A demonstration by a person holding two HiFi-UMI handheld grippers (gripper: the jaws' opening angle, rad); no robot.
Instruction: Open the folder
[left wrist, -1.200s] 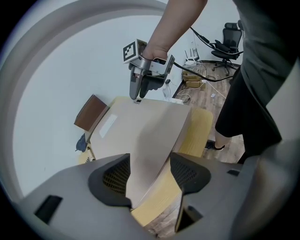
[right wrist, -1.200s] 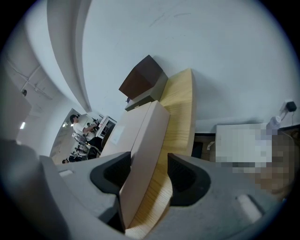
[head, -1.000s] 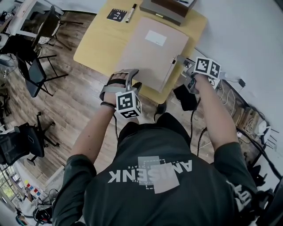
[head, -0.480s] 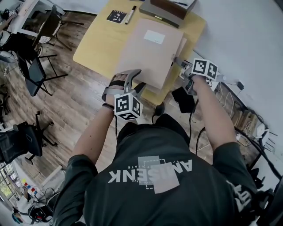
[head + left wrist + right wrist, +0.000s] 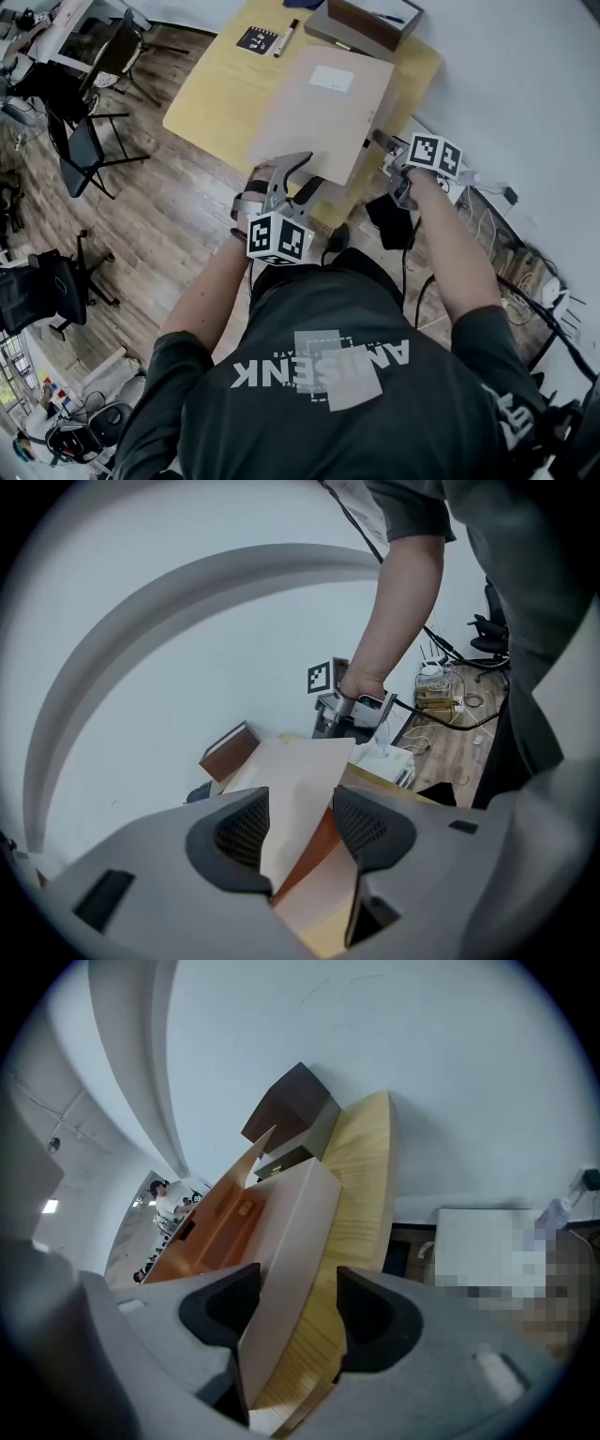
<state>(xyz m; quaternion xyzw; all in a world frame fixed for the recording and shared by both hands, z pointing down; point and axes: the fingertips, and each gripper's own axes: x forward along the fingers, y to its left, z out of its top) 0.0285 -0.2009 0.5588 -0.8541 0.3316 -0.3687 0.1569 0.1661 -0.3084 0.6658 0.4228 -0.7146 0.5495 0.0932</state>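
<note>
A beige folder (image 5: 323, 108) with a white label lies on the yellow table (image 5: 220, 84). Its front cover (image 5: 300, 771) is raised at the near edge, showing the orange inside (image 5: 314, 855). My left gripper (image 5: 295, 173) is at that near edge; in the left gripper view (image 5: 295, 822) the cover runs between its closing jaws, against one pad and clear of the other. My right gripper (image 5: 380, 142) is at the folder's right side. Its jaws (image 5: 295, 1312) stand wide around the folder's thick edge (image 5: 291, 1222), with bare table showing beside one pad.
A brown box (image 5: 370, 19) on a grey tray stands at the table's far end, with a marker pen (image 5: 287, 25) and a black card (image 5: 256, 39) beside it. Black chairs (image 5: 84, 150) stand left on the wood floor. Cables and a black bag (image 5: 392, 211) lie right.
My left gripper has risen and rolled at the folder's near edge, and the cover has lifted with it. The right gripper has stayed where it was.
</note>
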